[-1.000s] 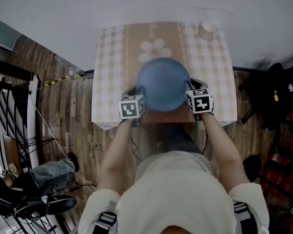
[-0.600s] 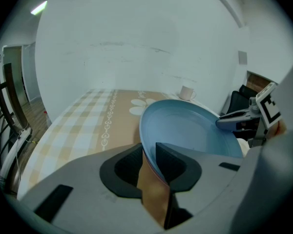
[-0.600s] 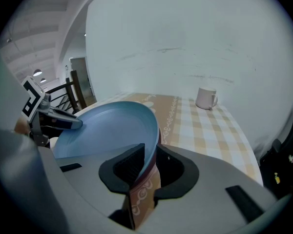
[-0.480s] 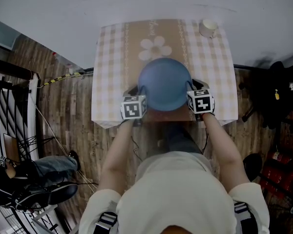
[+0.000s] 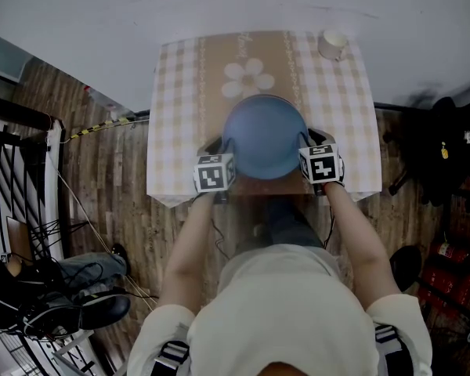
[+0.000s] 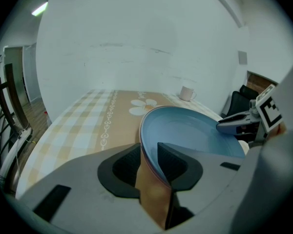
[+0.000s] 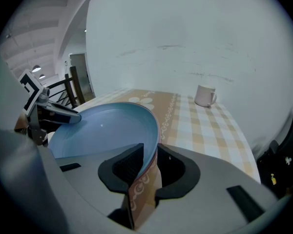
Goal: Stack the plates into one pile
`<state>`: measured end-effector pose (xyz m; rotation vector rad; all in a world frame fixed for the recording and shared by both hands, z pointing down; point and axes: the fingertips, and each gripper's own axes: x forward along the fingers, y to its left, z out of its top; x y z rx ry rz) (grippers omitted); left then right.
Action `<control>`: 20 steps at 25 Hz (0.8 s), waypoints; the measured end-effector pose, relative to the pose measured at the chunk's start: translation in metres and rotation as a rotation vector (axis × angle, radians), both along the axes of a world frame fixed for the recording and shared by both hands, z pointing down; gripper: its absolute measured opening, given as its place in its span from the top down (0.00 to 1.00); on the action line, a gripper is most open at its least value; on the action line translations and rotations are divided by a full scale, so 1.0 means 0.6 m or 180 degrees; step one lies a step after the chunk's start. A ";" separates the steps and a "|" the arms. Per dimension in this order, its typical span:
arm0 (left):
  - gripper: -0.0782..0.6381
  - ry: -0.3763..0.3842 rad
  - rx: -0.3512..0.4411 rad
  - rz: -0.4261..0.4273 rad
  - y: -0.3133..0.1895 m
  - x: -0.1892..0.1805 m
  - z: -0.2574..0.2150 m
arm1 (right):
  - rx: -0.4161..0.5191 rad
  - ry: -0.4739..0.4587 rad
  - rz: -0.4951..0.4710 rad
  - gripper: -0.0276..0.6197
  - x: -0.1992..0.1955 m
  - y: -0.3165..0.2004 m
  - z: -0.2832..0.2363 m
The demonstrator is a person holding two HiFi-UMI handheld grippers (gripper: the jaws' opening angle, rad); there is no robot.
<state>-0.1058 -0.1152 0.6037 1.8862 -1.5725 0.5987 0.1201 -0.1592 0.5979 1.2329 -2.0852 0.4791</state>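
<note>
Left gripper, right gripper: jaws opening, plate between.

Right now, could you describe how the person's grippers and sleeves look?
The left gripper and right gripper are grey with dark jaw pads and white cubes bearing black markers. Cream top, striped sleeve trim. Their jaws have just been opening, the blue plate's rim between them.

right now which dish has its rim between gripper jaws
The round blue plate: its rim lies between the jaws of the left gripper and right gripper, which have just been opening. The white mug stands alone.
</note>
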 end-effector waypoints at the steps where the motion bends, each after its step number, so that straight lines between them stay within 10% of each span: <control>1: 0.75 -0.0002 0.0001 -0.0009 0.000 -0.001 0.000 | 0.0007 0.0008 0.0004 0.84 0.000 0.000 0.000; 20: 0.75 0.0123 0.0155 -0.0053 0.035 0.000 -0.033 | 0.0201 -0.0008 0.0141 0.83 0.012 0.023 -0.033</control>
